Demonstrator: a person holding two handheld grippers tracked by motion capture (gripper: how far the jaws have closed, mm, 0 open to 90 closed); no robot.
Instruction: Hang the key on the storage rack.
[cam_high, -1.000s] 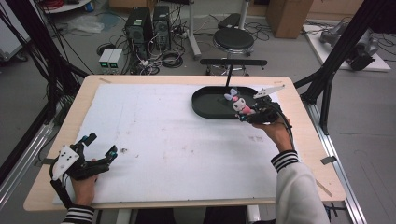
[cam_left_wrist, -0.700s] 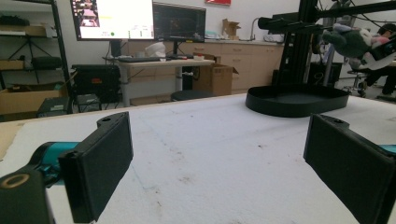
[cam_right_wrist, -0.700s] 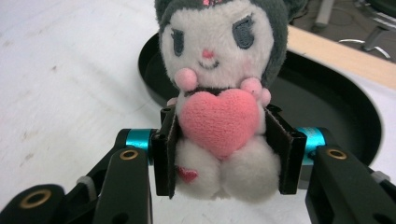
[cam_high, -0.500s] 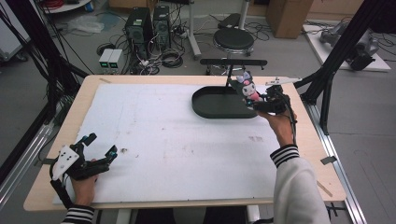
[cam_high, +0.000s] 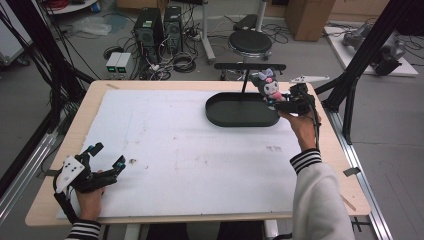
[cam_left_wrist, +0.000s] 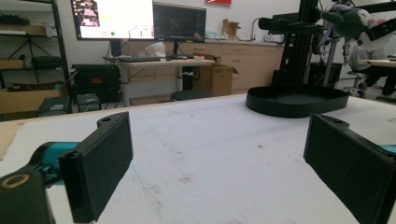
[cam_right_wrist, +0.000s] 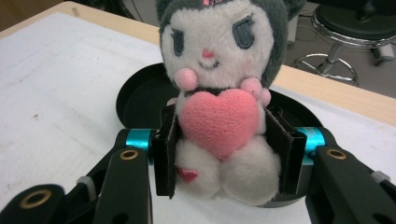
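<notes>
The plush doll (cam_right_wrist: 219, 100), clamped at its waist between the jaws of the right gripper (cam_high: 292, 104), has risen out of the black tray (cam_high: 235, 112) and now hangs above the tray's far right end, where a second ago it sat low over the tray's inside. That reads as a removal under way, probably toward the table beside the tray. The left gripper (cam_high: 89, 167) has not moved, resting well apart from the tray with jaws wide and empty.

White sleeve (cam_high: 320, 200) with black-striped cuffs — each black claw has teal joints and brass-ringed screw holes
</notes>
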